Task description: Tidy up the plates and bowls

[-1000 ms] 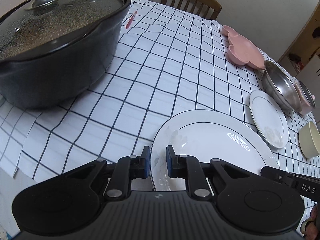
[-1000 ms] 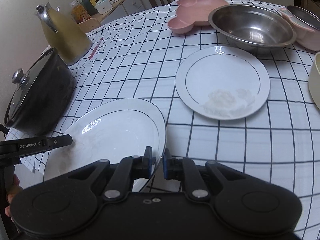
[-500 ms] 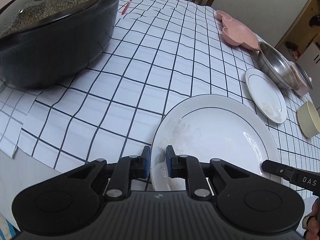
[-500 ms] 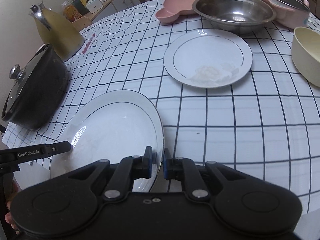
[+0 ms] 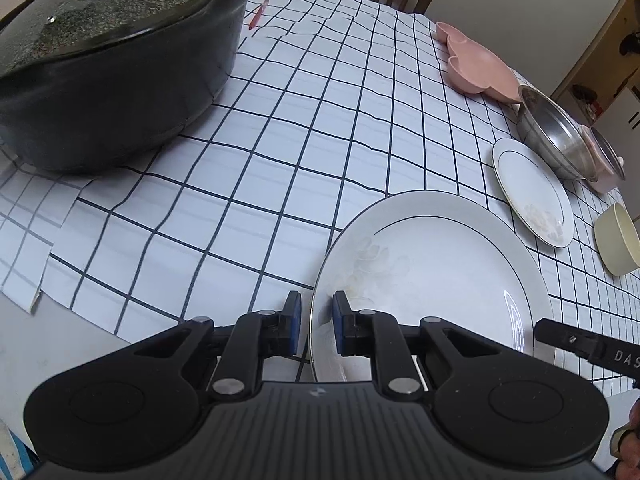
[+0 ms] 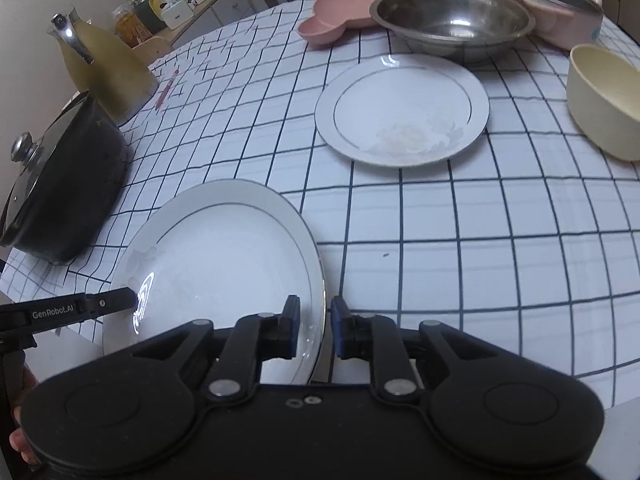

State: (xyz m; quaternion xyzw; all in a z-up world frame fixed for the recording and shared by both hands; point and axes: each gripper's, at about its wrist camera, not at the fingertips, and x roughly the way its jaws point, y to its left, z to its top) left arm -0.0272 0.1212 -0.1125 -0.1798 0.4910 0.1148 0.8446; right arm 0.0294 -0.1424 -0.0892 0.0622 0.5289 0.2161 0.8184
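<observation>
Left tool [image 5: 316,322]: our pads sit on either side of the near-left rim of the large plate [image 5: 432,276]. A thin gap shows on the outer side, so we cannot tell whether we grip it or only straddle it.

Black pot [image 5: 108,76]: ahead and to the left of the left tool, lid on, resting on the counter [image 5: 304,128]. We judge a wide leftward swing of the plate could knock it.

Large plate: between our two tools, right in front of both. Whether it hangs clear of the checked cloth or rests on it we cannot tell.

Right tool [image 6: 315,326]: our pads bracket the plate's near-right rim, again with a little daylight, so the hold is uncertain here too.

Small plate [image 6: 402,110]: ahead of the right tool, flat on the counter, with pale residue in its well; the steel bowl [image 6: 452,20], pink tray [image 6: 344,10] and cream bowl [image 6: 604,100] lie beyond and to the right.

Risk: with both holds on thin glazed rim, we think uneven lifting or one loose tool could tilt the plate and let it slip. Setting it down off-centre on the small plate could make it rock or chip.
</observation>
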